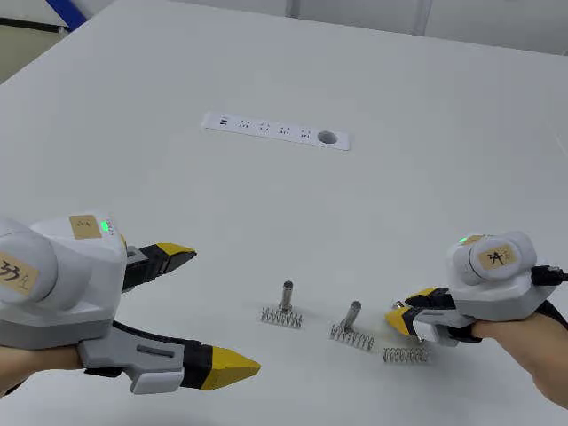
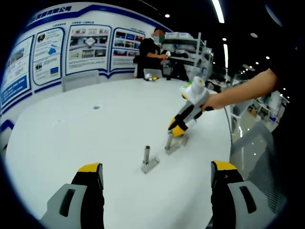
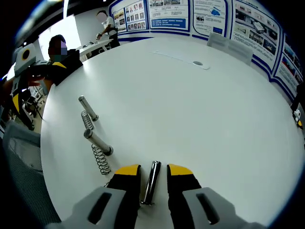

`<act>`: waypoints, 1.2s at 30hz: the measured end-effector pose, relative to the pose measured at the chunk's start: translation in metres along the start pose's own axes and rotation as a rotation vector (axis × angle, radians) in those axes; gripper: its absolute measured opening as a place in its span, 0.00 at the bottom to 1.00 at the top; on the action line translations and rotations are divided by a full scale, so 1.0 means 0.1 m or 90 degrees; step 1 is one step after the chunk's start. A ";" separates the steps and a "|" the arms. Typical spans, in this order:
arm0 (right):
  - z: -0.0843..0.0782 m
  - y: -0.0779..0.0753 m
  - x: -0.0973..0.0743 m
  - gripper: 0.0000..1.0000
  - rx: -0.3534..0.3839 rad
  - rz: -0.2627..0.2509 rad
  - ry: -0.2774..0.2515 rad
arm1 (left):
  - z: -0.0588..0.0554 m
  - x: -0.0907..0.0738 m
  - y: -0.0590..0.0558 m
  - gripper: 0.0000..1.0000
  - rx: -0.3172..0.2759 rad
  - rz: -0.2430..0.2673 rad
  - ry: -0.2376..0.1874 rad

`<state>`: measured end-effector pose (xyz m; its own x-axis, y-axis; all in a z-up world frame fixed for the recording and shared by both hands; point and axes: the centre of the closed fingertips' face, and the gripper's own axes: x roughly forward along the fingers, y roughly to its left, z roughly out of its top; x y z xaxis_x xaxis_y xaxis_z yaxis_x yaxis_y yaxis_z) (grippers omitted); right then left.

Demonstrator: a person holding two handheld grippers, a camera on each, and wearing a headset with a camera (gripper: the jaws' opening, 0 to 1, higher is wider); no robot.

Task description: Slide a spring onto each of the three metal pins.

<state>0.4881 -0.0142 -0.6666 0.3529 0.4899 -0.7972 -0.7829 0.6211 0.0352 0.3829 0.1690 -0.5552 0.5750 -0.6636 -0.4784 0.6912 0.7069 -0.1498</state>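
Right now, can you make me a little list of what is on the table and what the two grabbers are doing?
table: white, with a power strip at the far side
standing pins: left pin and middle pin, both upright
right pin: between the right gripper's jaws
springs: left spring, middle spring, right spring, all lying flat, none on a pin
left gripper: wide open, holding nothing
right gripper: jaws close around the right pin; clamped or not, cannot tell

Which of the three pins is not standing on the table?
The third pin, which lies between the right tongs' jaws, pointing along them. The left pin and the middle pin stand upright on the table.
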 end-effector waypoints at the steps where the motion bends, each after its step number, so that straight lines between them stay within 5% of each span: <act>1: -0.01 0.00 0.01 0.23 -0.008 0.000 0.004 | 0.00 0.00 0.00 0.96 0.001 0.000 0.001; 8: 0.00 -0.01 0.01 0.17 -0.020 -0.007 0.009 | -0.05 -0.02 -0.02 0.95 0.004 0.000 0.013; 11: -0.01 -0.01 0.01 0.13 0.040 -0.029 0.009 | -0.06 -0.02 -0.02 0.95 0.003 0.002 0.014; 17: 0.01 0.00 0.01 0.09 0.041 -0.042 0.034 | -0.04 0.00 -0.05 0.94 0.002 -0.003 0.013; 24: 0.00 -0.04 0.01 0.08 0.106 -0.037 0.033 | 0.00 0.00 -0.10 0.93 -0.004 -0.008 -0.001; 36: 0.19 -0.01 -0.14 0.08 0.100 -0.039 -0.052 | 0.03 -0.10 -0.09 0.92 -0.008 0.005 -0.012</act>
<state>0.4940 -0.0102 -0.6440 0.4426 0.4919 -0.7498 -0.6712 0.7362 0.0868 0.3725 0.1681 -0.5465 0.5884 -0.6626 -0.4635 0.6812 0.7150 -0.1573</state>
